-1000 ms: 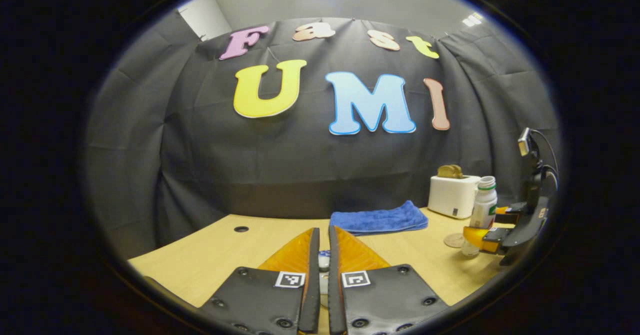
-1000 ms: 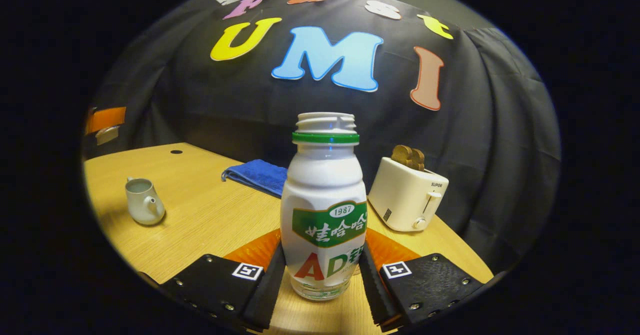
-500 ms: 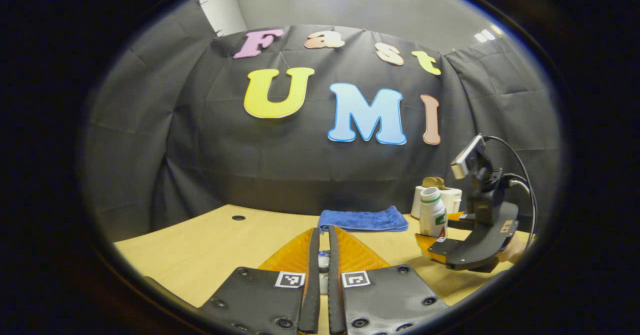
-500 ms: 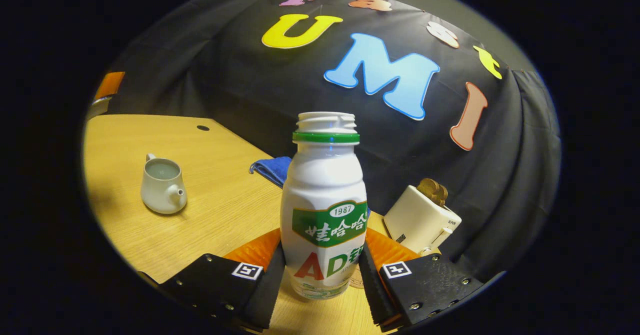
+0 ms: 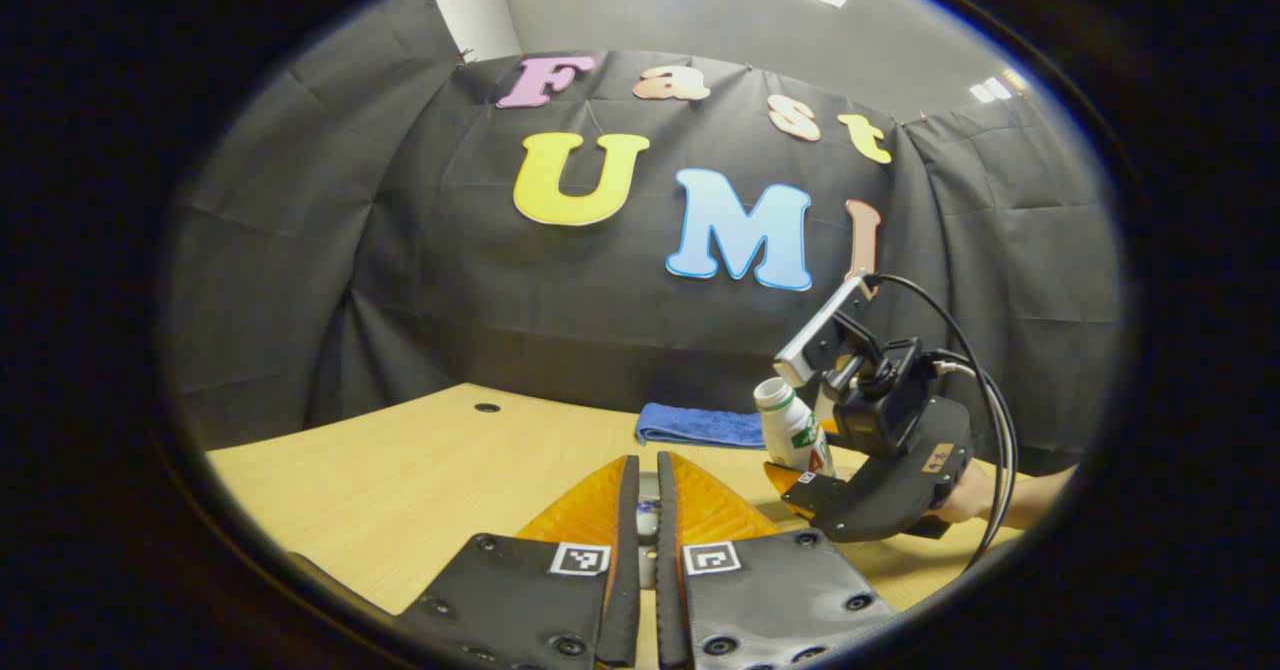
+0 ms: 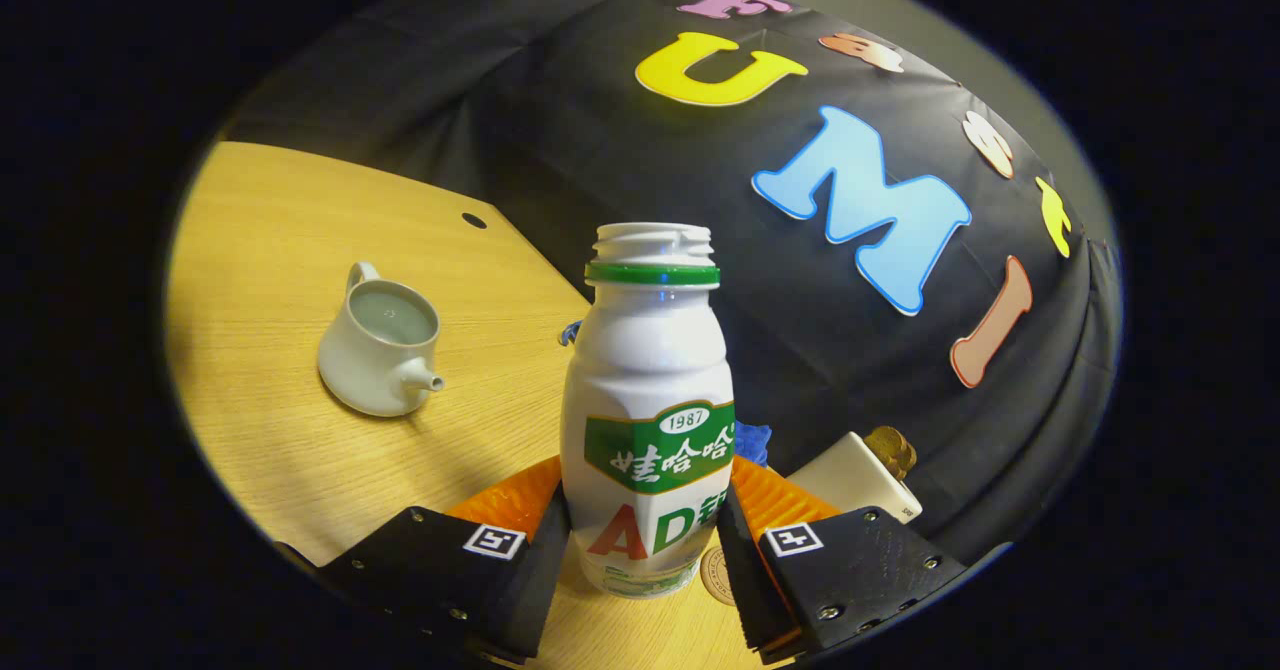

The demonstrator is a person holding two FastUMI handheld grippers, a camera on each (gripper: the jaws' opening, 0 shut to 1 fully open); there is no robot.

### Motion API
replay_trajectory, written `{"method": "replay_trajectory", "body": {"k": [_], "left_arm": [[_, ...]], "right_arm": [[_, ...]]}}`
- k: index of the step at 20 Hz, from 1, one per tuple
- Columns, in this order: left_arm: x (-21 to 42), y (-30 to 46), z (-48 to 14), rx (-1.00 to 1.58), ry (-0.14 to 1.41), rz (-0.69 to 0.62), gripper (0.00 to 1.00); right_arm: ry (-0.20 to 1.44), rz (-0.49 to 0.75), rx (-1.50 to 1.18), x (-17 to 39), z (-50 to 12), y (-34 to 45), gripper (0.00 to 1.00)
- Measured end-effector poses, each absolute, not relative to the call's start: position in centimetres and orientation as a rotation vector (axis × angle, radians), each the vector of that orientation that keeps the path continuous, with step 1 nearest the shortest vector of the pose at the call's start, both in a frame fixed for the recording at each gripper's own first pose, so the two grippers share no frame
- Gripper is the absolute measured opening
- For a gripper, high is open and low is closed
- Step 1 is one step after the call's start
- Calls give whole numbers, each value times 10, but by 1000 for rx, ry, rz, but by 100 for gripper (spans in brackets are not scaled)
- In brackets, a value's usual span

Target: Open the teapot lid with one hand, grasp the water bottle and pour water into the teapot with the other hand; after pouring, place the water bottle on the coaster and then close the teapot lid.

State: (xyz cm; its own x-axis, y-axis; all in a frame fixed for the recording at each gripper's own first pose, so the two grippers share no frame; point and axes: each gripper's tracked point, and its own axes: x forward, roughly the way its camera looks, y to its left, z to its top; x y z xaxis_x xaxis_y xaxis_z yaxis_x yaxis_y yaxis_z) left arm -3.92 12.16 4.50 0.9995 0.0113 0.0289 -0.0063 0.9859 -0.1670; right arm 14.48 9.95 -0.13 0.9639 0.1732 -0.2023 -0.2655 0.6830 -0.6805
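Observation:
In the right gripper view my right gripper is shut on the white water bottle, which has a green neck ring and no cap. It hangs above the table, leaning to the left. The pale teapot stands lidless on the wood at the left, its spout toward the bottle. A round coaster peeks out beneath the bottle. In the left gripper view my left gripper is shut on the small teapot lid, held above the table. The bottle and right gripper hover at the right.
A white toaster with toast stands at the back right. A folded blue towel lies by the wall. A hand holds the right gripper, with cables arching over it. The wooden table has a cable hole.
The right gripper has lifted the bottle off the table and carried it left toward the teapot, tilting as it went. The left gripper has kept the lid and tipped up slightly.

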Motion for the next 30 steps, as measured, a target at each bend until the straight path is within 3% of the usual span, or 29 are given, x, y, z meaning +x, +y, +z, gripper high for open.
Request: {"method": "replay_trajectory", "body": {"k": [2,4,5,6,11,12,16,18,22,23,25,26,30], "left_arm": [[-45,127,35,-168,-13,23,17],[-48,126,26,-185,5,21,13],[-50,130,23,-183,8,28,17],[-52,132,21,-180,11,34,12],[-55,140,23,-151,1,66,13],[-57,140,20,-144,0,66,17],[-56,139,15,-122,6,66,13],[-56,137,13,-114,8,66,17],[-54,136,8,-100,18,62,13],[-53,136,8,-101,20,61,17],[-54,137,8,-101,21,63,17],[-55,137,8,-99,21,63,13],[-55,138,8,-97,16,64,17]], "right_arm": [[133,246,-846,149,-7,106,72],[137,237,-929,154,-12,109,72],[139,239,-968,156,-15,112,72],[141,243,-995,159,-19,115,72],[163,256,-1091,167,-28,128,72],[162,252,-1118,168,-28,129,73],[157,246,-1221,168,-33,128,72],[141,230,-1274,170,-32,127,70],[139,246,-1334,171,-34,128,72],[130,248,-1348,170,-31,130,72],[98,233,-1396,170,-27,132,72],[81,226,-1421,169,-25,134,72],[44,219,-1531,170,-18,135,72]]}}
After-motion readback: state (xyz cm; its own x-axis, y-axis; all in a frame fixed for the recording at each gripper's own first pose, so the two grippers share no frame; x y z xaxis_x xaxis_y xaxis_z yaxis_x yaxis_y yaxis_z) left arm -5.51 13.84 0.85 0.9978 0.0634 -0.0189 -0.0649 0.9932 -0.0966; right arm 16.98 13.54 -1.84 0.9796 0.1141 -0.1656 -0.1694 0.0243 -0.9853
